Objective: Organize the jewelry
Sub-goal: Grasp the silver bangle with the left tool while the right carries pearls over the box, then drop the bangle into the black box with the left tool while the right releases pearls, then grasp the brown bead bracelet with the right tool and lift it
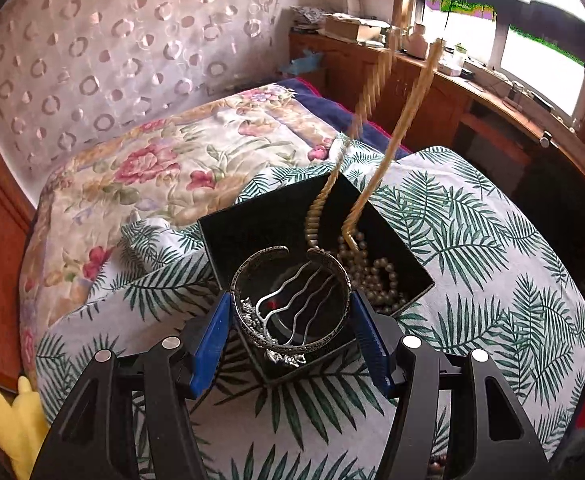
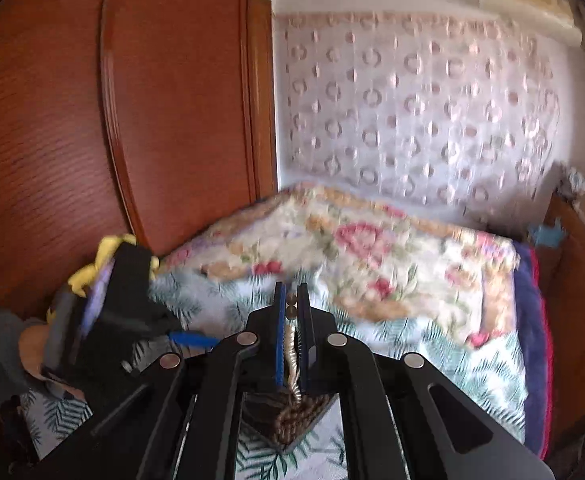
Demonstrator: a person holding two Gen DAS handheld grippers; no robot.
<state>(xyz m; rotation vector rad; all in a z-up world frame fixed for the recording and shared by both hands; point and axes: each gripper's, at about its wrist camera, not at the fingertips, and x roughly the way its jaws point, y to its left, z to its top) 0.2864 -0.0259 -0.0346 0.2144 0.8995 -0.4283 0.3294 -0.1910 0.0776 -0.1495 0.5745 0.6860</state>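
A black open jewelry box [image 1: 252,232] sits on a palm-leaf cloth [image 1: 472,240] on the bed. My left gripper [image 1: 290,308] is shut on a silver cuff bangle [image 1: 292,344], holding it over the box's near corner. A silver wavy hair fork [image 1: 304,300] shows through the bangle. A pearl necklace [image 1: 372,276] lies piled in the box, and two strands [image 1: 376,184] rise from it, blurred. My right gripper [image 2: 291,300] is shut on the pearl necklace [image 2: 291,311], high above the box [image 2: 292,420], with the strand [image 2: 292,356] hanging down into it.
A floral quilt [image 1: 164,160] covers the bed beyond the cloth. A wooden wardrobe [image 2: 112,120] stands at the left. A wooden desk with clutter [image 1: 432,64] runs under the window at the right. A yellow soft toy [image 1: 8,412] lies at the bed's near left.
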